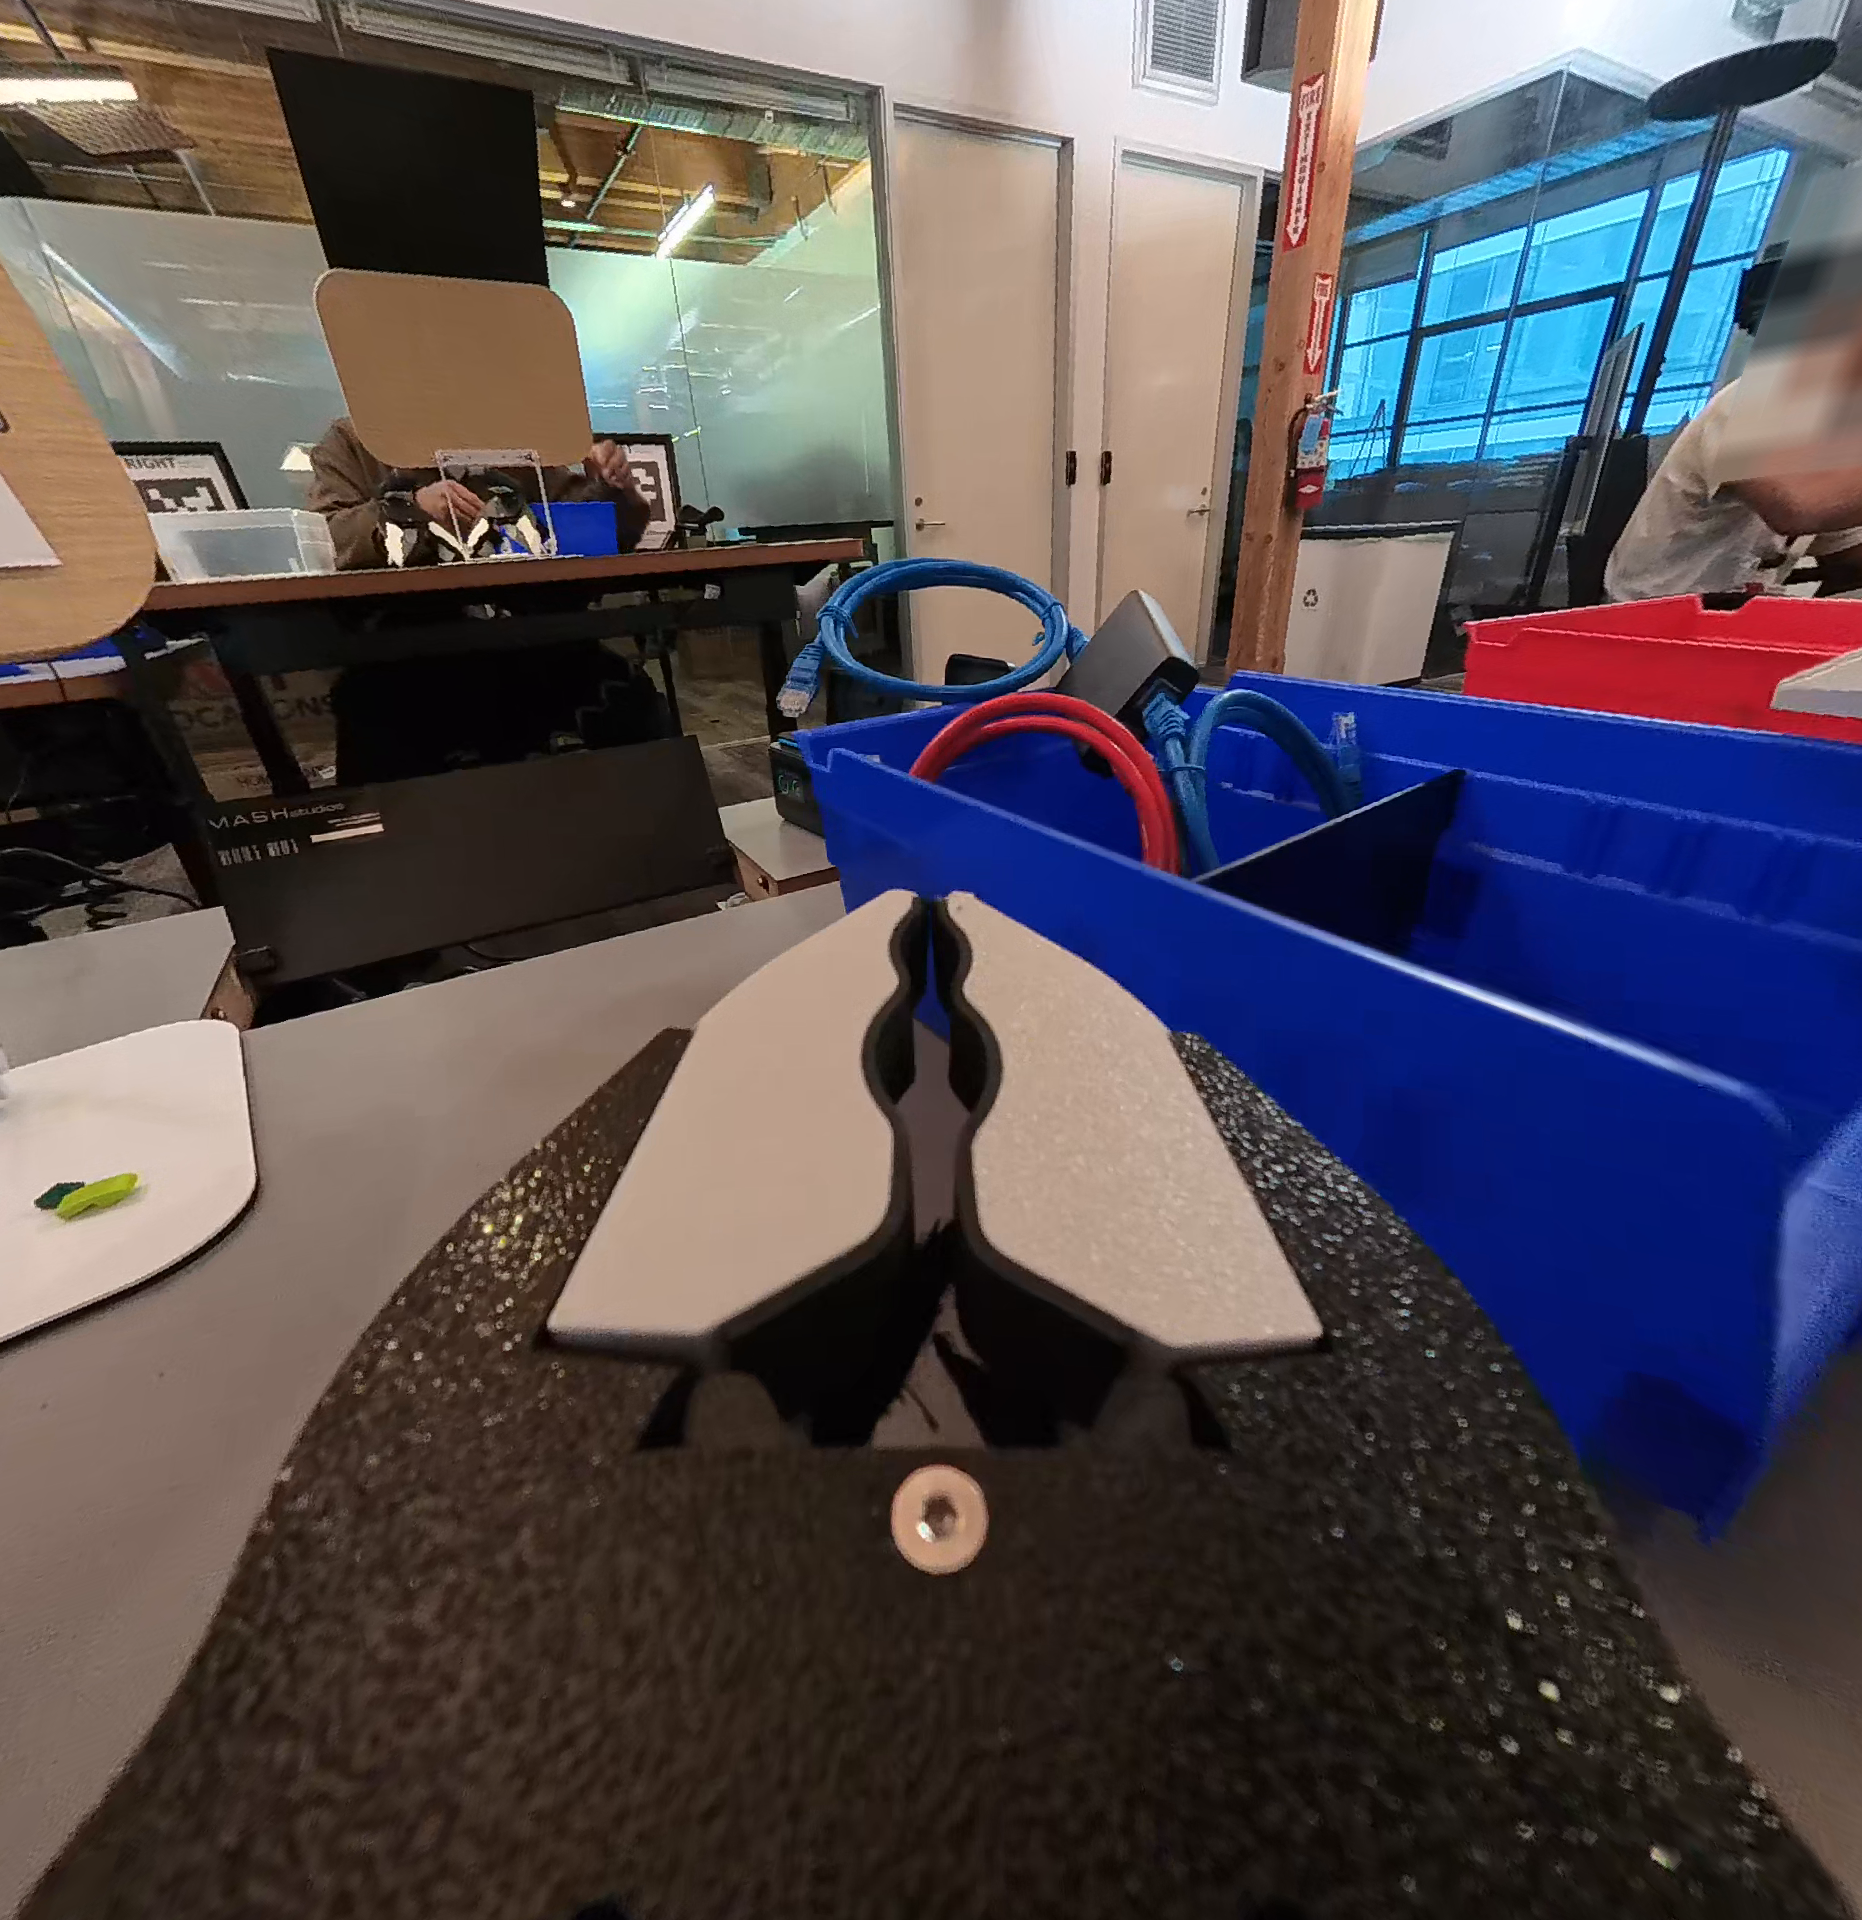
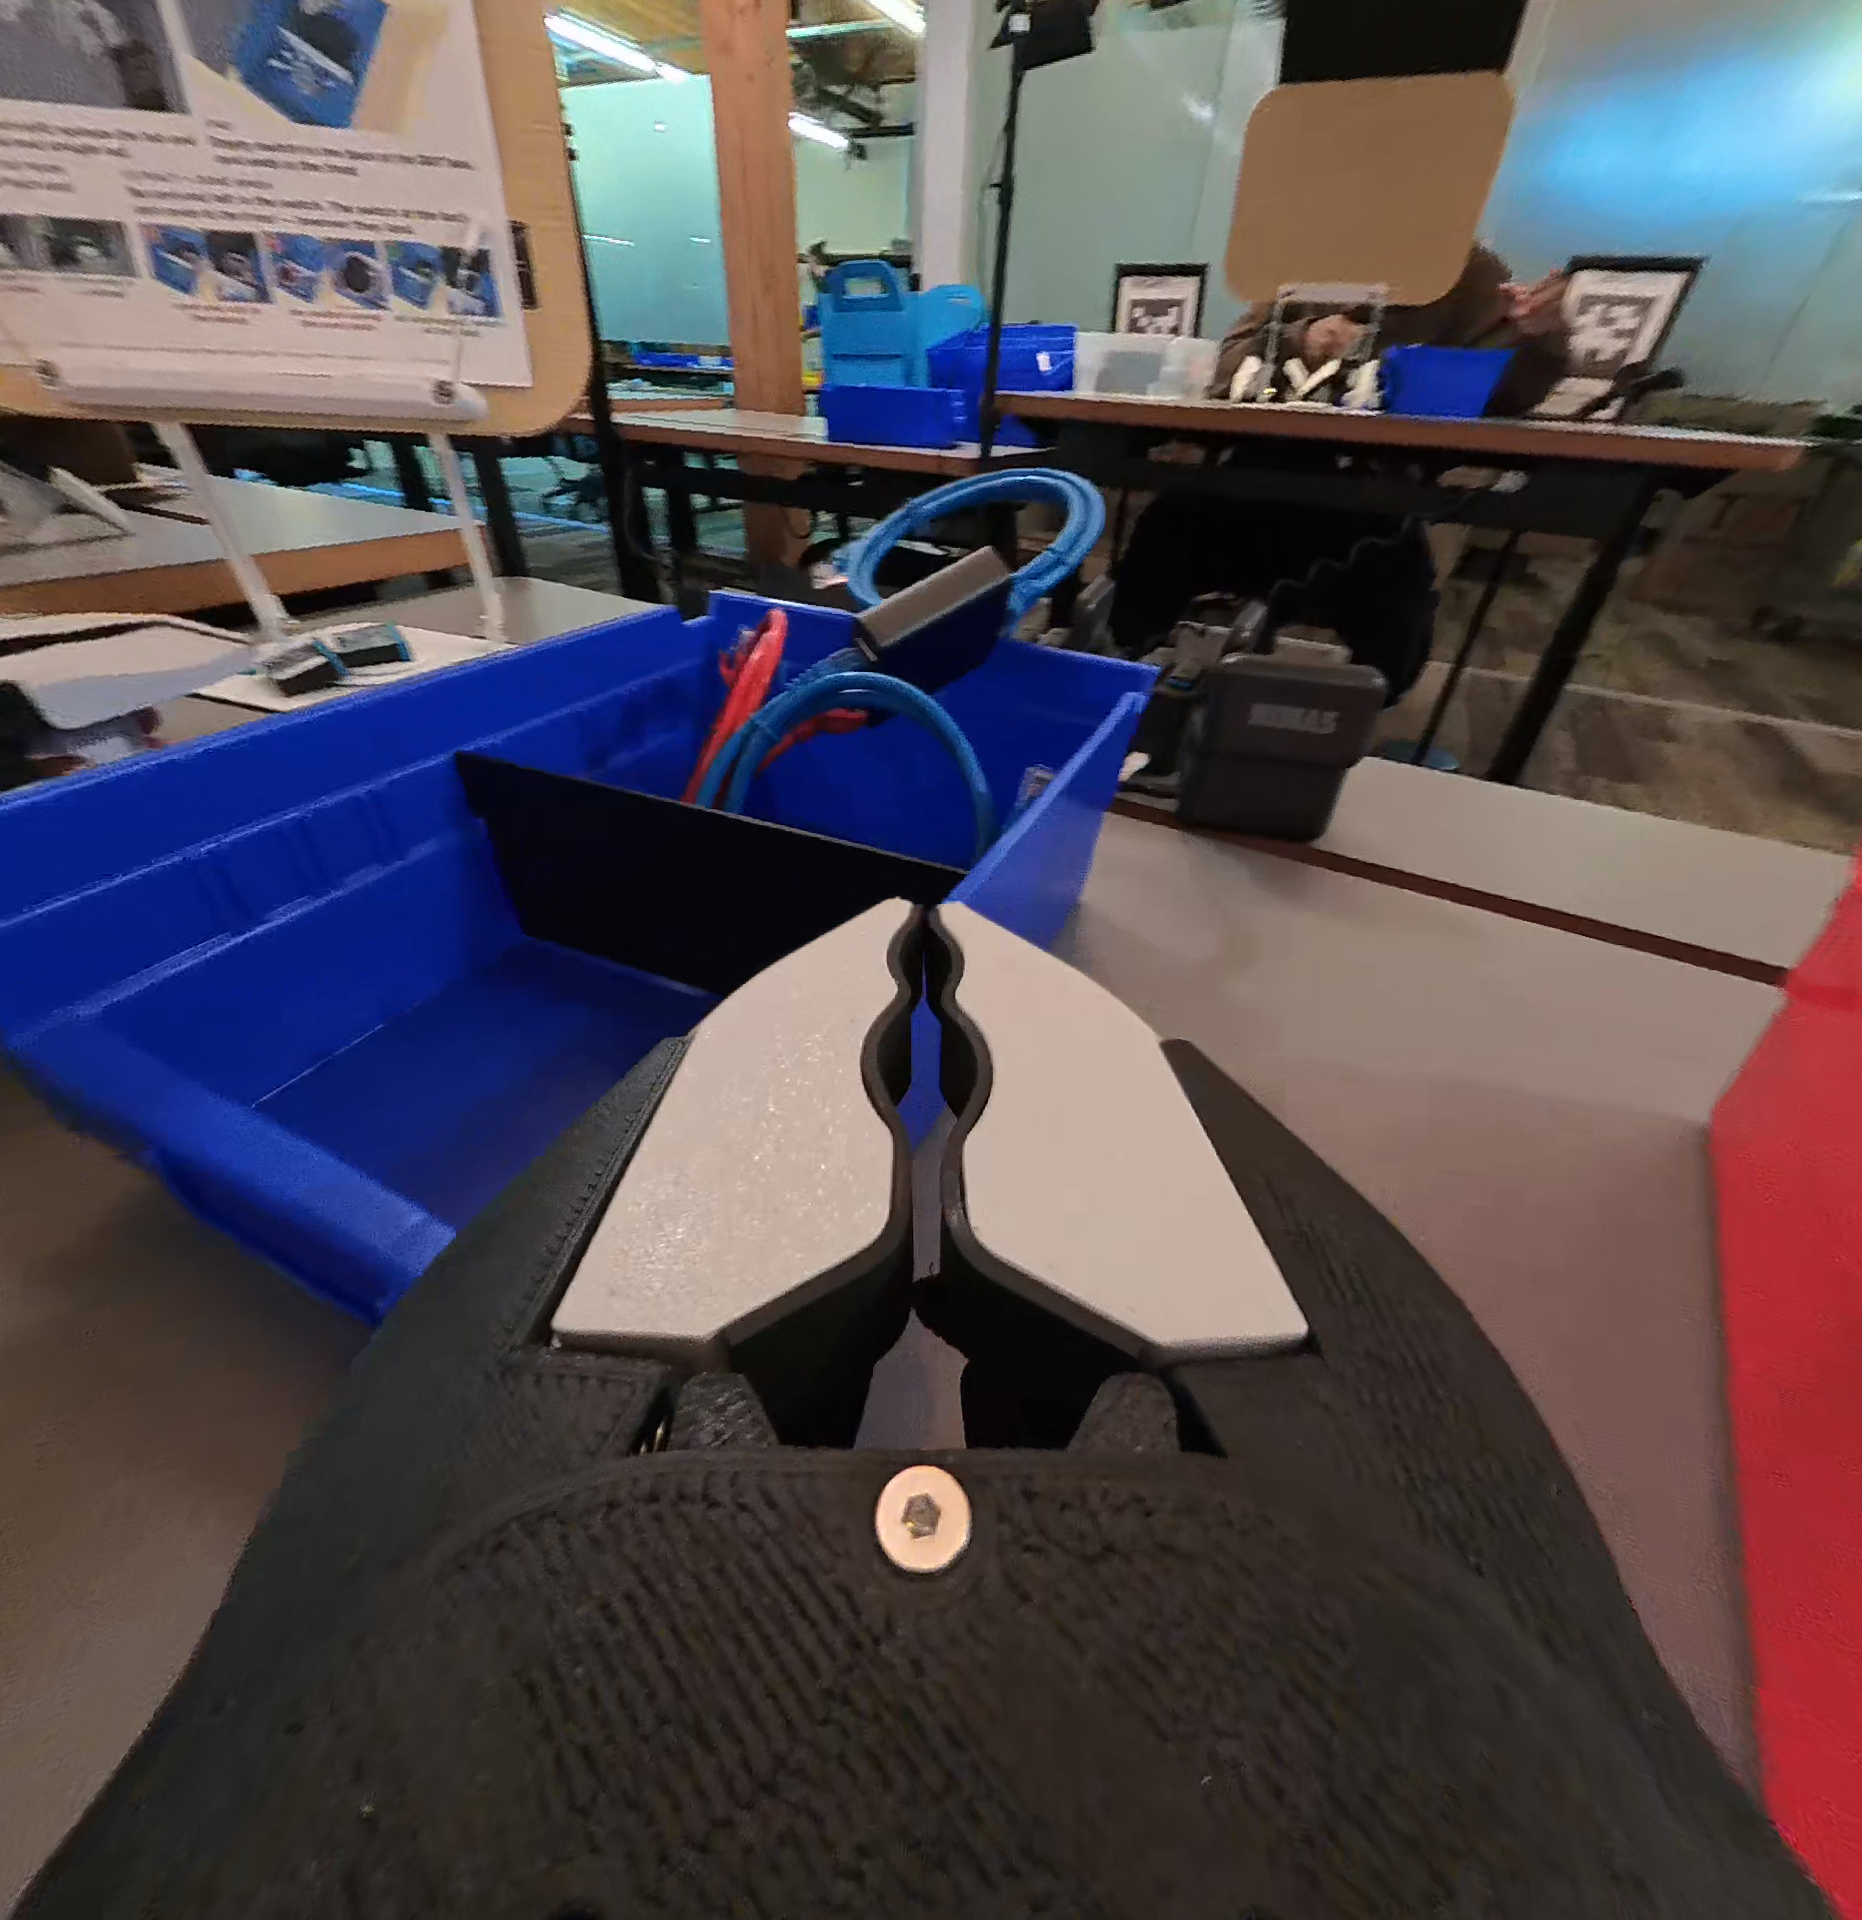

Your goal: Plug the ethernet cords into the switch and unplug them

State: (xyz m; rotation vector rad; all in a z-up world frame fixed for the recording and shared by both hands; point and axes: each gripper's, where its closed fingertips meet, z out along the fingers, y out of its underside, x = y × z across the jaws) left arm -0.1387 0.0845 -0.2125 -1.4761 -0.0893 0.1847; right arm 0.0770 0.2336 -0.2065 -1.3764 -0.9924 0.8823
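My left gripper (image 1: 929, 914) is shut with nothing between its pads, close to the left outer wall of a blue bin (image 1: 1270, 997). A black divider (image 1: 1353, 852) splits the bin. The far compartment holds red cables (image 1: 1145, 769), blue cables (image 1: 1259, 748) and a dark grey box (image 1: 1135, 655). My right gripper (image 2: 925, 920) is shut with nothing between its pads, over the right wall of the same blue bin (image 2: 1041, 831), near the black divider (image 2: 657, 862). The red cables (image 2: 745, 686), blue cables (image 2: 906, 707) and grey box (image 2: 927, 603) show beyond it. The near compartment looks bare.
A red bin stands to the right (image 1: 1675, 655) (image 2: 1810, 1351). A white mat (image 1: 106, 1164) with a small green piece (image 1: 96, 1195) lies at the left. A black device (image 2: 1280, 748) sits on the table behind the bin. A board on a stand (image 2: 262, 208) stands at back left. People sit at tables beyond. There is about 25 cm between the tips of the two grippers. Measured from the fingertips, the black device (image 2: 1280, 748) is 30 cm or so from the right gripper and 40 cm from the left.
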